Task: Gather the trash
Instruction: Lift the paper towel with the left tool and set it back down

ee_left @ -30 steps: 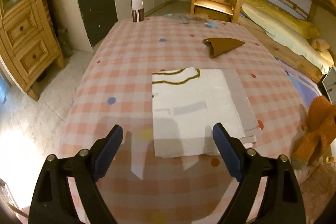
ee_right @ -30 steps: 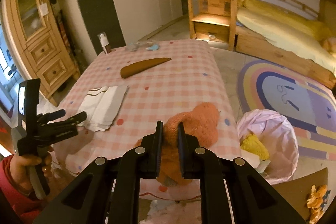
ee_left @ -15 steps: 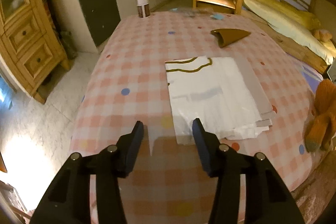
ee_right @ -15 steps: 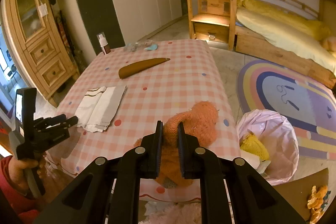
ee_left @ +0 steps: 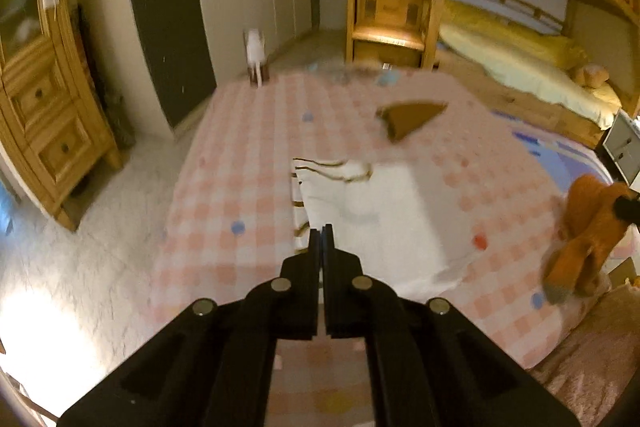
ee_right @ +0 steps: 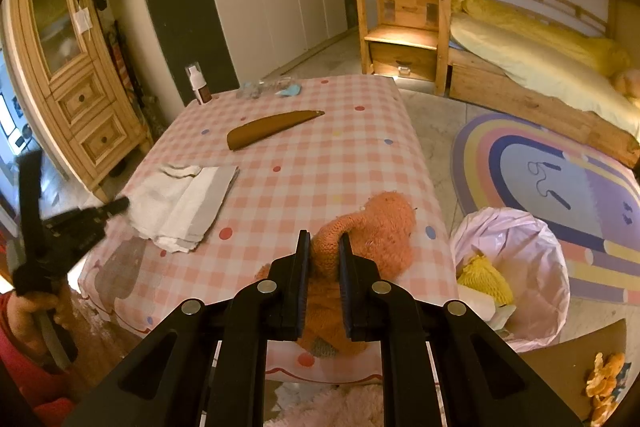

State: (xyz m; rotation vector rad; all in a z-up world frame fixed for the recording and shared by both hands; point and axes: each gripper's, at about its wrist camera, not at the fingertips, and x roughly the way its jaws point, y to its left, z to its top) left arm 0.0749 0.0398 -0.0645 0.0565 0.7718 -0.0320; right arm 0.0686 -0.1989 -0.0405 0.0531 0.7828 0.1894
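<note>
Just ahead of the left tool point(ee_left: 321, 227), at its tips, lies the near edge of the paper stack point(ee_left: 372, 211) on the checked worktop point(ee_left: 240, 155). Jaws fully closed; blur hides whether a sheet corner is pinched, cannot tell. Stack's long axis runs away from the tool and slightly right. From the right wrist view the stack point(ee_right: 184, 207) sits far left of the right tool point(ee_right: 323, 251), so the left hand is much nearer.

Right tool clamped on an orange knit toy point(ee_right: 372, 231) at the worktop's near edge. Pink bin bag point(ee_right: 516, 267) on the floor, right of and below that tool, already holding yellow scraps.

Beyond the stack: brown wedge point(ee_left: 408, 115), white bottle point(ee_left: 255, 57), small litter at the far edge point(ee_right: 268, 91). Nothing blocks the stack. Judgement: carrying paper to the bag means crossing past the toy and right tool.
</note>
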